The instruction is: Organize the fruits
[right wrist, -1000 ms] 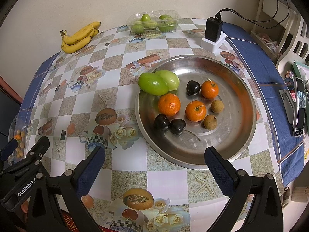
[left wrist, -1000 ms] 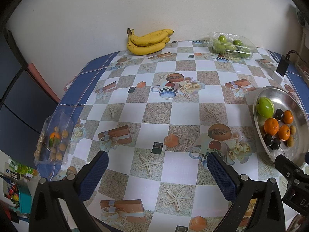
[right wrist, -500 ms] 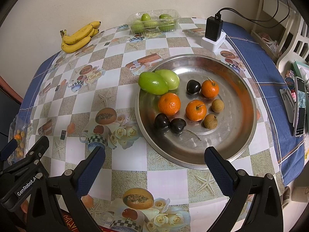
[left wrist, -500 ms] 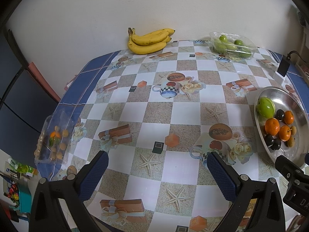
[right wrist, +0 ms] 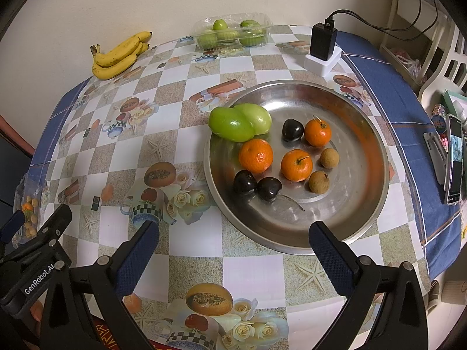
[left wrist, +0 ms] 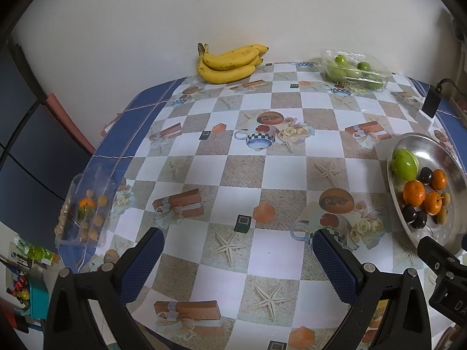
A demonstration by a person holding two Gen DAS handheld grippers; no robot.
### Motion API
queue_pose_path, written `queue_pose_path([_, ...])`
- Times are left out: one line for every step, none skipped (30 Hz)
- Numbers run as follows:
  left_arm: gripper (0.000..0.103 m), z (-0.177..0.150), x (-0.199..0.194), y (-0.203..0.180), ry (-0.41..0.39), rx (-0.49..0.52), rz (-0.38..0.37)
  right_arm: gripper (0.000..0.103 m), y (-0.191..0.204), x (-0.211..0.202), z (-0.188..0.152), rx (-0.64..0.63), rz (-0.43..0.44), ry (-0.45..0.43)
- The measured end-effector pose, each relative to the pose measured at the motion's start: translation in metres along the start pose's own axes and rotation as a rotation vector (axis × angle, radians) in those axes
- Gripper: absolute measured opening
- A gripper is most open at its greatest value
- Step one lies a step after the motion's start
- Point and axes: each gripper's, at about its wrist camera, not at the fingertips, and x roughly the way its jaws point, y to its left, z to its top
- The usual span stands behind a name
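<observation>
Over the checked worktop [left wrist: 248,172], the left wrist view shows the left gripper [left wrist: 238,250] with fingers spread and empty; the bananas [left wrist: 230,62] lie far ahead by the wall, long axis crosswise, and a clear box of small fruit [left wrist: 86,208] sits at the left edge.

In the right wrist view, the right gripper [right wrist: 233,242] also hangs wide apart, holding nothing, just short of the steel tray [right wrist: 364,201]. Its oranges [right wrist: 256,155], dark plums [right wrist: 268,188] and green mangoes [right wrist: 232,125] lie straight ahead, so this hand is nearer. A charger [right wrist: 322,42] stands beyond, clear of the path.
</observation>
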Motion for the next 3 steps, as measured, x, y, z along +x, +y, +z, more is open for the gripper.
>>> queue_pose_path([0.103, 0.0000, 0.0001, 0.0000, 0.000, 0.000, 0.000, 0.102, 0.0000, 0.0002, -0.0007, 0.001, 0.000, 0.000])
queue_pose_path([0.103, 0.0000, 0.0000, -0.0001, 0.000, -0.001, 0.000, 0.102, 0.0000, 0.0003, -0.0006, 0.000, 0.001, 0.000])
queue_pose_path([0.103, 0.0000, -0.0001, 0.0000, -0.001, -0.001, 0.000, 0.102, -0.0001, 0.0000, 0.0001, -0.001, 0.000, 0.000])
